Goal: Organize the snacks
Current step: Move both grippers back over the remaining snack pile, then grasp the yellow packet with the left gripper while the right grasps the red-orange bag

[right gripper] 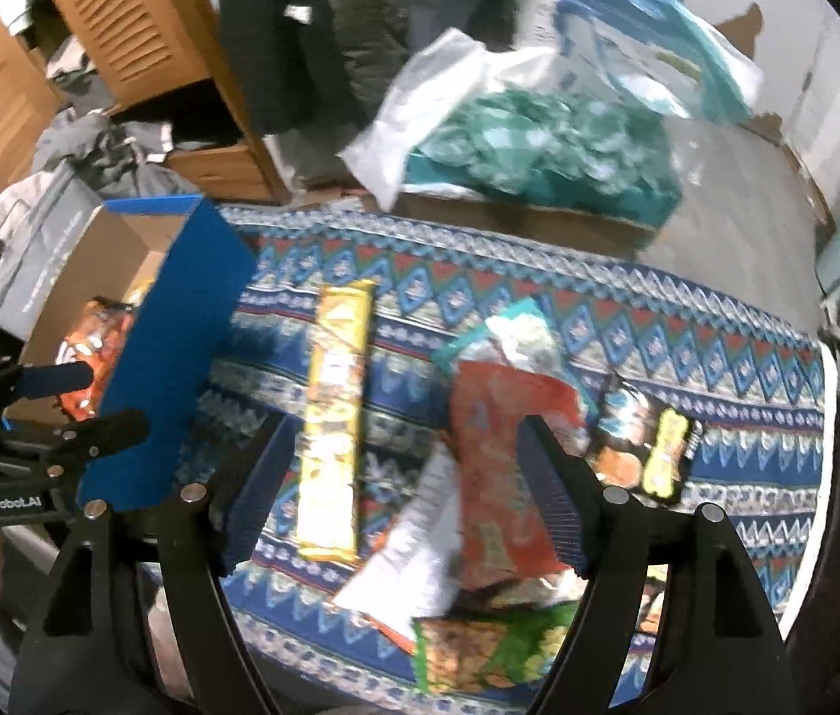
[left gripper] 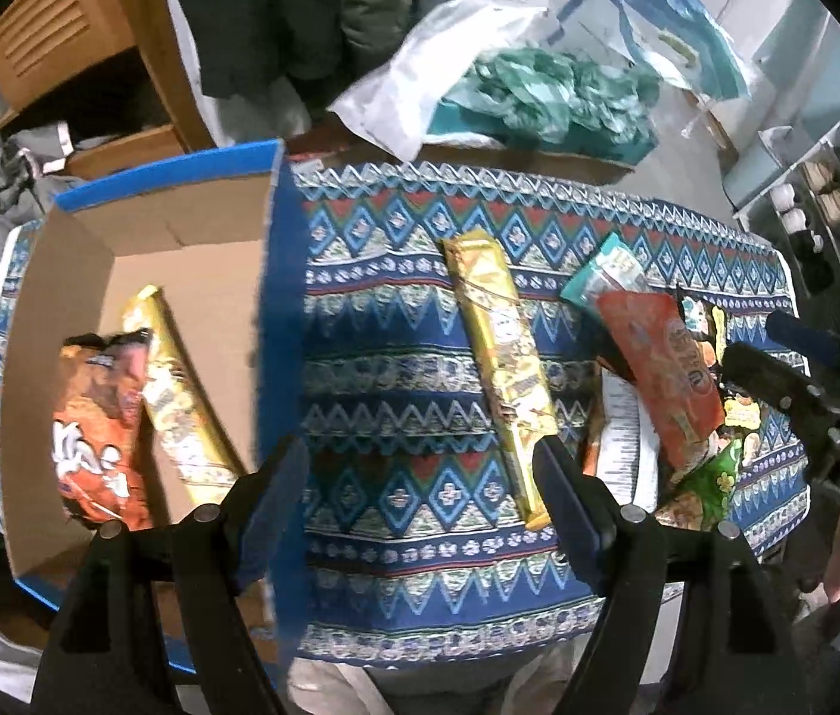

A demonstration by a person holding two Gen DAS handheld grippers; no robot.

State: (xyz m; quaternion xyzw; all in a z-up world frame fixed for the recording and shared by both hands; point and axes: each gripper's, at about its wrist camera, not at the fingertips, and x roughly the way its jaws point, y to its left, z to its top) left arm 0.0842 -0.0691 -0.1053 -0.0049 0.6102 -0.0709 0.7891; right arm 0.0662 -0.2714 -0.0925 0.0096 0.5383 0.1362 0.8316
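My left gripper point(left gripper: 420, 500) hangs over the patterned tablecloth point(left gripper: 396, 357) with its jaws spread wide and nothing between the pads. My right gripper point(right gripper: 402, 500) is spread wide too, above the snack pile, and no pad presses on anything.

I place everything by the blue cardboard box point(left gripper: 277, 322), which sits on the cloth at its left end with its top open. Inside the box lie 2 snacks: an orange chip bag point(left gripper: 101, 429) and, just beside it on the side nearer the box's right wall, a long gold packet point(left gripper: 182, 399).

Just outside that right wall, on the cloth, lies a second long gold packet point(left gripper: 500, 381), its near end touching my left gripper's right finger point(left gripper: 569, 512) as the left wrist view shows it. Farther from the box comes the pile: an orange-red packet point(right gripper: 497, 476) on top, a white packet point(right gripper: 420, 542) under its box-side edge, a teal packet point(right gripper: 509, 328) behind it, and a green bag point(right gripper: 491, 649) at the near edge of the cloth. Farthest from the box lies a dark packet with a yellow label point(right gripper: 646, 447), apart from the pile.

Beyond the cloth sits a heap of white and teal plastic bags point(right gripper: 539, 149).
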